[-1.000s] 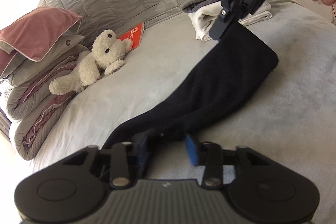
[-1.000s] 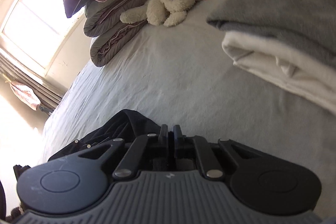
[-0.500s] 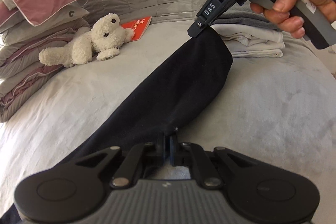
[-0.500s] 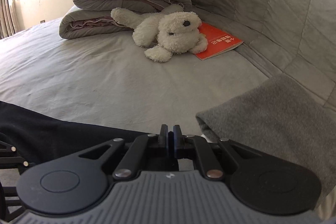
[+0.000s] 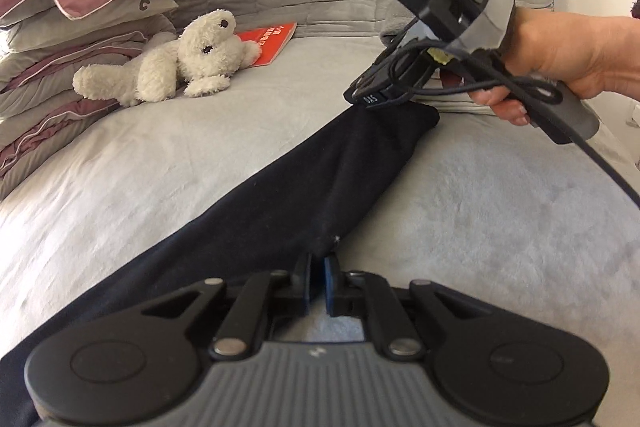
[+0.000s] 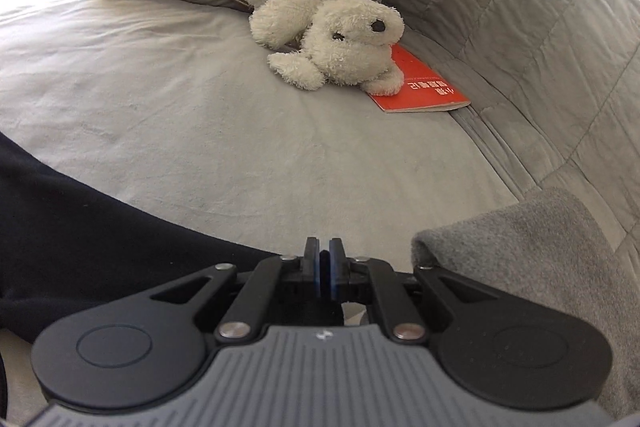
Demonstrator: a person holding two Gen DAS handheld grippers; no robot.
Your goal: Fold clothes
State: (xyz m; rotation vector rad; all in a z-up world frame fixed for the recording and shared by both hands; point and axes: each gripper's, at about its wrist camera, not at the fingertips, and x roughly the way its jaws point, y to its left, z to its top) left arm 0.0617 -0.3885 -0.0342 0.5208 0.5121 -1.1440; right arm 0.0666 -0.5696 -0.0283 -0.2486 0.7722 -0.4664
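Note:
A black garment (image 5: 320, 187) is stretched in a long band above the grey bed (image 5: 500, 227). My left gripper (image 5: 319, 269) is shut on its near edge. My right gripper (image 5: 372, 99) holds the far end, lifted in front of the folded pile; in its own view the right gripper (image 6: 325, 259) is shut, with the black garment (image 6: 80, 235) running off to the left below it. The pinched cloth itself is hidden between the pads.
A white plush dog (image 5: 180, 63) lies on a red booklet (image 5: 272, 41) by the quilted headboard. Stacked pillows and a folded duvet (image 5: 60, 39) fill the left. A folded grey and white clothes pile (image 6: 540, 259) sits at right, behind the right gripper.
The left gripper went from open to shut on the garment's near edge. Both grippers then pulled apart, and the garment is now drawn straighter and lower.

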